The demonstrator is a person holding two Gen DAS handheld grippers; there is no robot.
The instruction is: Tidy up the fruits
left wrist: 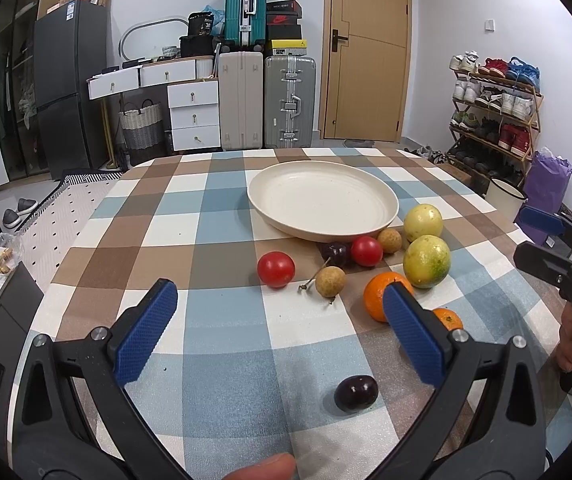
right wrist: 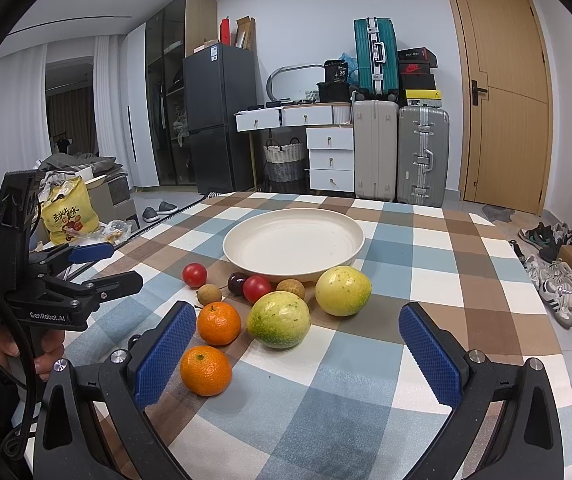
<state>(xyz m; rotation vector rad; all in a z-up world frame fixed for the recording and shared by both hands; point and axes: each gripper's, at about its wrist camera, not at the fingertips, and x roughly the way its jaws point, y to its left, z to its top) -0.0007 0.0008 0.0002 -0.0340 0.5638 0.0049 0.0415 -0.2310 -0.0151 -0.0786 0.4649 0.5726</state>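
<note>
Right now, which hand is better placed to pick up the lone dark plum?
Probably left. The left tool is open and the dark plum lies just below and between its fingers. The right tool is open nearer the oranges.

Fruits (right wrist: pixel 278 319) cluster before the empty cream plate (right wrist: pixel 350 250) — one plum (left wrist: pixel 356 393) apart.

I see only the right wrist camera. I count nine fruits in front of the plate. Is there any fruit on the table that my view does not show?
Observer: Yes, one. A dark purple fruit lies alone on the tablecloth, close in front of the left gripper.
Operator: Does the left gripper hold anything?
Observer: No. Its jaws stand wide open, with nothing between them.
</note>
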